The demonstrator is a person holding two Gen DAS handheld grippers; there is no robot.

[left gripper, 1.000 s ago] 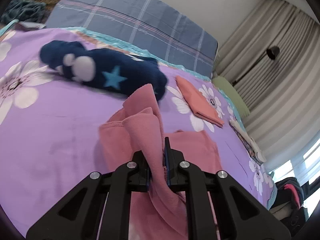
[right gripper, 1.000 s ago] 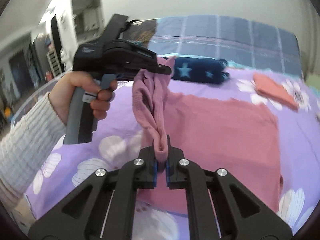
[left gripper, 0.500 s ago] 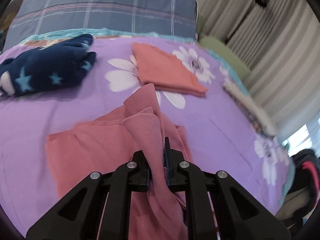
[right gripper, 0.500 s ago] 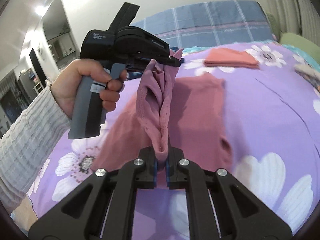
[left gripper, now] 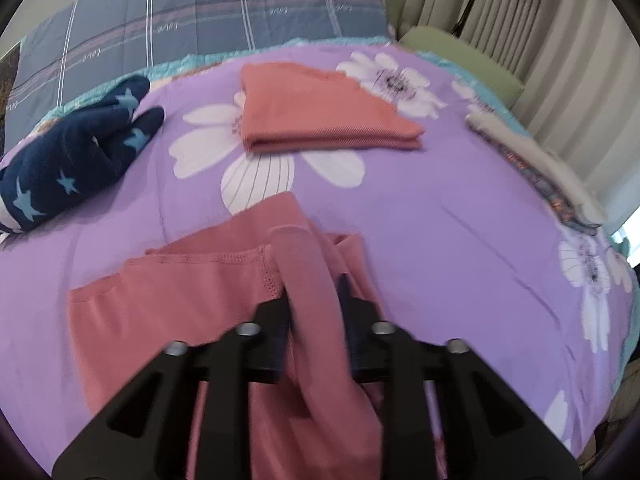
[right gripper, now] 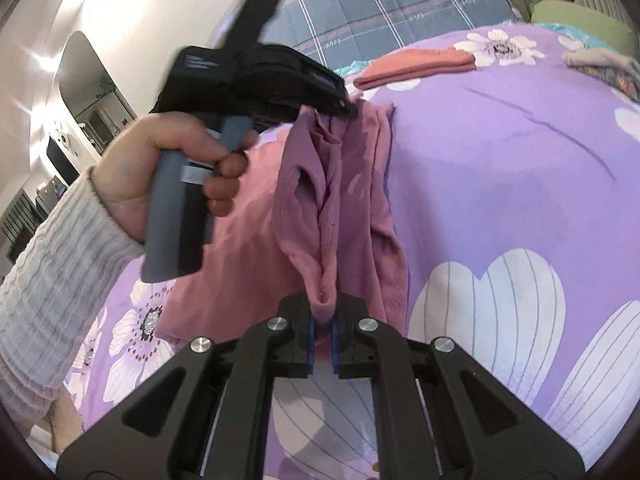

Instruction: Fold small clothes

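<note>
Pink garment (left gripper: 192,292): soft matt knit cloth w/ stitched hem; bedsheet (left gripper: 440,216) smooth printed cotton; claws matt black plastic

Your dusty-pink knit garment (left gripper: 192,296) lies half spread on the purple flowered bedspread (left gripper: 460,216), one edge bunched and lifted. Your folded coral-orange cloth (left gripper: 316,114) rests flat near the pillow.

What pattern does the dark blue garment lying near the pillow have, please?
Light blue stars on the navy garment, clearest in the left wrist view.
</note>
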